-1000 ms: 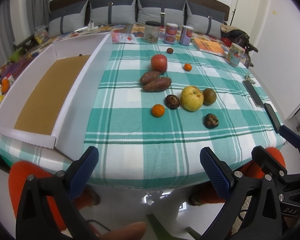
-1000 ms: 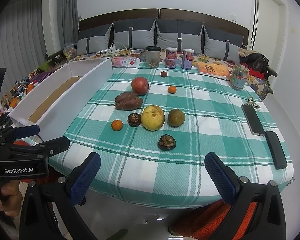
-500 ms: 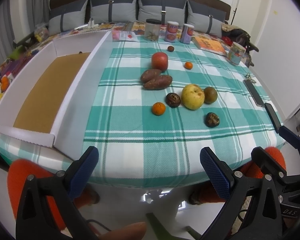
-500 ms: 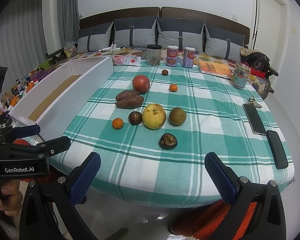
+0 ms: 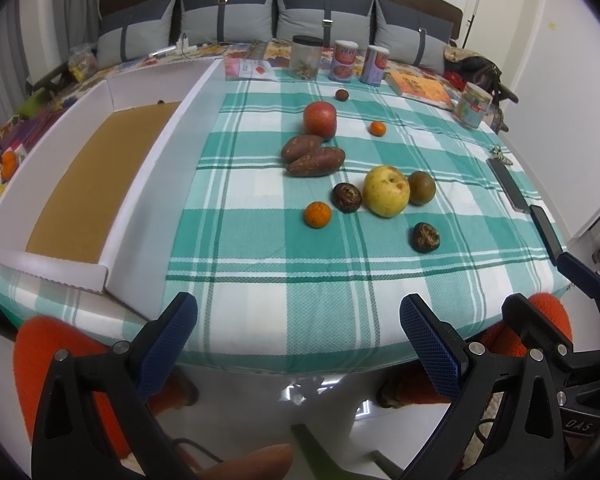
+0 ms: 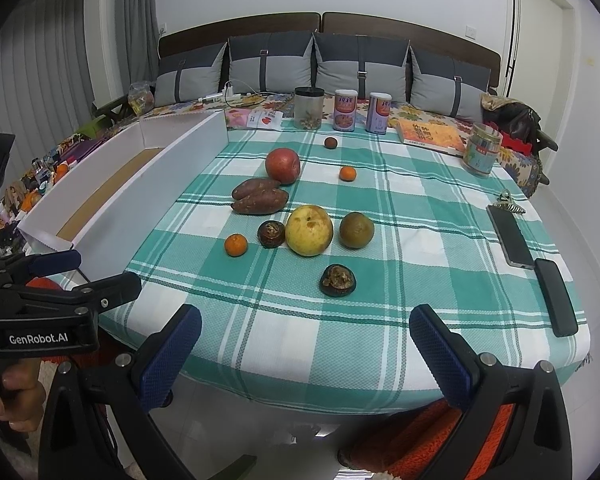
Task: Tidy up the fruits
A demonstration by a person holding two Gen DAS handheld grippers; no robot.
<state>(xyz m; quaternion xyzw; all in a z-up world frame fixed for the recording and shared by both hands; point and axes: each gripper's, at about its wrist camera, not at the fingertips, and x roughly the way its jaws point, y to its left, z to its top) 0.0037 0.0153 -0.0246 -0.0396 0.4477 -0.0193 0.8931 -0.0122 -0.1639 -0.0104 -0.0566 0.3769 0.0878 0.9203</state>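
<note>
Fruit on the checked cloth, both claws spread wide and holding nothing.

The white tray (image 5: 140,184) lies leftmost; beyond the left gripper (image 5: 298,330) sit an orange (image 5: 317,214), sweet potatoes (image 5: 314,158) and yellow pear (image 5: 386,191). The right gripper (image 6: 306,340) hangs short of the table edge, nearest the dark fruit (image 6: 337,279).

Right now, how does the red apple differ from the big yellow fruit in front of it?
The red apple is red and sits farther back, above the sweet potatoes; the yellow fruit is pale yellow with brown blemishes, looks larger, and sits nearer, between two darker fruits. Both are round, rest on the checked tablecloth, and are untouched.
</note>
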